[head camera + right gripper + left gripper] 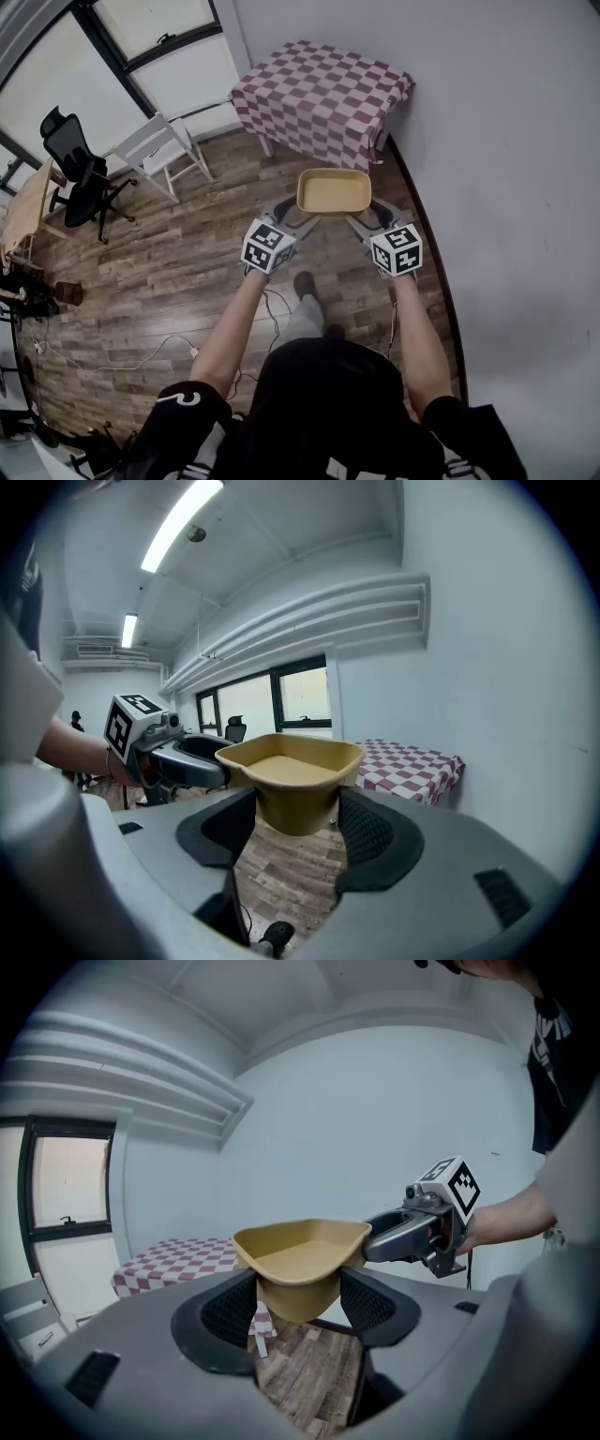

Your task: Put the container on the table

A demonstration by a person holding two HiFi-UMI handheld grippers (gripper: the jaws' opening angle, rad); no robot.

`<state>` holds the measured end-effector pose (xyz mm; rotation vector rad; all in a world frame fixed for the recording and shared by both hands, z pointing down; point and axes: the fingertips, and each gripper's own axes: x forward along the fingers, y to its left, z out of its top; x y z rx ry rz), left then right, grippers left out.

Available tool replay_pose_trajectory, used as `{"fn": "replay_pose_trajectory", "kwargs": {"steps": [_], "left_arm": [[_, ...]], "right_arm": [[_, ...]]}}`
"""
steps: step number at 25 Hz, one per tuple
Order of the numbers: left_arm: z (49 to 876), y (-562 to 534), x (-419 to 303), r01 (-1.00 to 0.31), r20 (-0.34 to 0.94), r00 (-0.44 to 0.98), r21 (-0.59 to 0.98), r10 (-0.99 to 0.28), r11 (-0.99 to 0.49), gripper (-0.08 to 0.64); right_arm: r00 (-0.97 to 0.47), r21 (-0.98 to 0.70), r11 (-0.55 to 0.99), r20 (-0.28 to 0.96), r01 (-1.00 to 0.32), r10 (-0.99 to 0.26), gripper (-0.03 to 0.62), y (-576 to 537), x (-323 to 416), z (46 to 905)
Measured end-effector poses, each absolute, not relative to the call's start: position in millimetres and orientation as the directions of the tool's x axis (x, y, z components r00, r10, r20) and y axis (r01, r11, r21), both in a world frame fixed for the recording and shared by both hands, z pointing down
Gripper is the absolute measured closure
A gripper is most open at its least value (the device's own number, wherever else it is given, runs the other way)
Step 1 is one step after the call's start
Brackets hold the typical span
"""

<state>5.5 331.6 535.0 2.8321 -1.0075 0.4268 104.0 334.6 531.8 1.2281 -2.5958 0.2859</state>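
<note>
Tan container (334, 191) | clamped at opposite ends by left gripper (292, 214) and right gripper (364, 221) | short of checkered table (323, 89); to be kept level, set down evenly, then released

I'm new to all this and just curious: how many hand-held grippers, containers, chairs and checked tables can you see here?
Grippers: 2, left gripper and right gripper
Containers: 1, the yellow container
Chairs: 2, white chair and black office chair
Checked tables: 1, the table
Total: 6
</note>
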Motion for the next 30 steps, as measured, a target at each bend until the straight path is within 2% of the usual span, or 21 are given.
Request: {"fn": "replay_pose_trajectory", "kwargs": {"steps": [30], "left_arm": [[535.6, 202.7, 29.5, -0.596, 0.302, 0.770, 0.026, -0.562, -0.803, 0.285]], "right_arm": [[-0.573, -0.064, 0.587, 0.324, -0.807, -0.753, 0.310, 209.1, 131.3, 528.1]]}}
